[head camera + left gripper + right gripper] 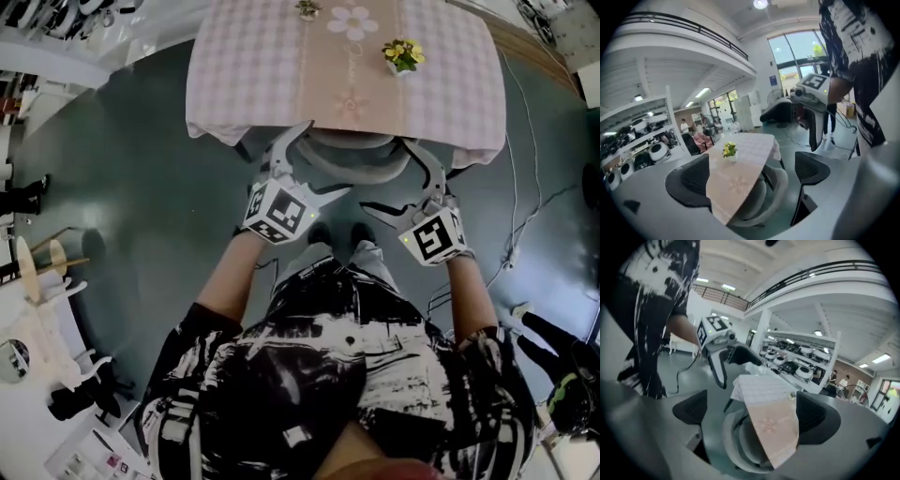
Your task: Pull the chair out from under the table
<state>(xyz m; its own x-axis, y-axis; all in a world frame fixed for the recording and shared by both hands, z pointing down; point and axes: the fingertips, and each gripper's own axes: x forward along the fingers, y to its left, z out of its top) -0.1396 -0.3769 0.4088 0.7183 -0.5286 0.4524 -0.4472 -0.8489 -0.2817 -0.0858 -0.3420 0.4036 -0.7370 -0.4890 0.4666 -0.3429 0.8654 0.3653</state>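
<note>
The grey chair (354,165) is tucked under the table (244,66), with only its curved back showing past the pink checked cloth. My left gripper (307,169) stands open at the left end of the chair back. At the right end my right gripper (397,180) is open too. In the left gripper view the chair back (765,197) lies between and beyond the two black pads (693,180) of the left gripper (752,176). The right gripper view shows the chair rim (733,441) the same way, ahead of the right gripper (754,413). I cannot tell whether either touches the chair.
A small pot of yellow flowers (402,54) stands on the cloth. My feet (339,234) are just behind the chair. Cables (514,187) run over the grey floor at the right. White furniture (37,319) stands at the lower left.
</note>
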